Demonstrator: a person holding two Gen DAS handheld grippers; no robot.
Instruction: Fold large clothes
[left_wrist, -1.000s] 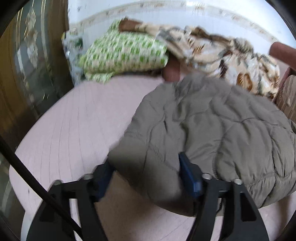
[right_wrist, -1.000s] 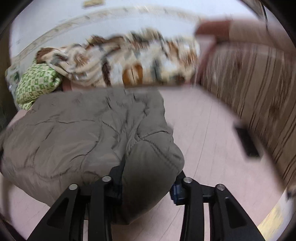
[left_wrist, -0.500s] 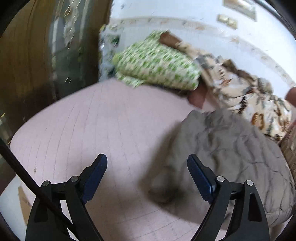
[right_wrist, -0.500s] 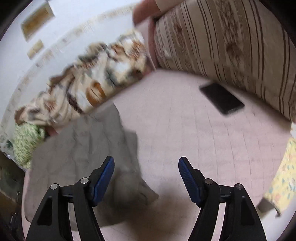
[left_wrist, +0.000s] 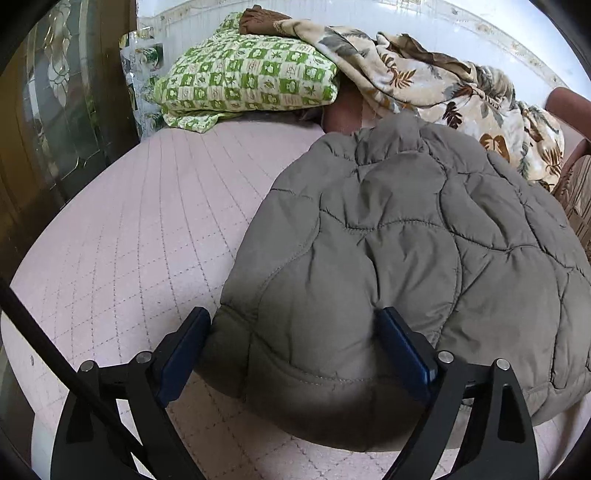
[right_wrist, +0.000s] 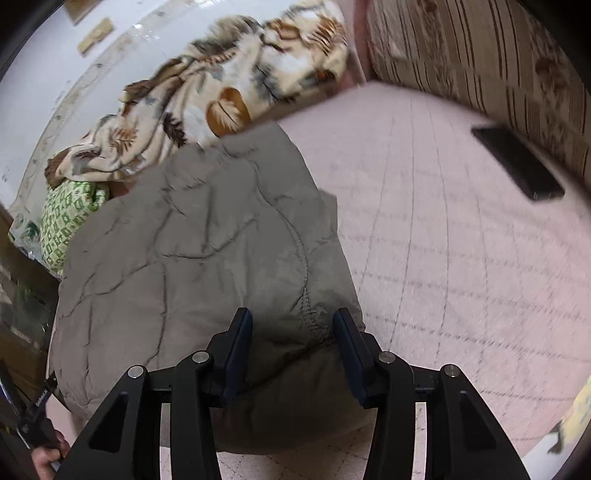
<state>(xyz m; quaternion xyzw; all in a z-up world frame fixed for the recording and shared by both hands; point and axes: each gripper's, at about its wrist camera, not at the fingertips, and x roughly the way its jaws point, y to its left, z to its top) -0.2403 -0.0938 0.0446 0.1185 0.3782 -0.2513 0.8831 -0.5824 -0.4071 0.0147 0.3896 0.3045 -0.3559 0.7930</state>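
Observation:
A grey quilted jacket (left_wrist: 406, 240) lies bunched on a pink quilted bed (left_wrist: 129, 240). My left gripper (left_wrist: 291, 332) straddles the jacket's near left corner. Its jaws are wide and still opening, the padded fabric bulges between them, and the pads do not pinch it. In the right wrist view the same jacket (right_wrist: 203, 258) fills the left half. My right gripper (right_wrist: 293, 332) is closing on the near right corner, where a puckered seam is squeezed between its pads.
A green checked pillow (left_wrist: 251, 81) and a leaf-print blanket (left_wrist: 443, 85) lie along the far wall. A black phone (right_wrist: 517, 162) rests on the bed (right_wrist: 461, 240) by a striped cushion (right_wrist: 480, 55). A glass-fronted wooden cabinet (left_wrist: 55, 110) stands at the left.
Both grippers held the jacket's corners a second ago, then let go and swung clear with wide jaws. Now each is back over a near corner, the right one narrowed on the fabric.

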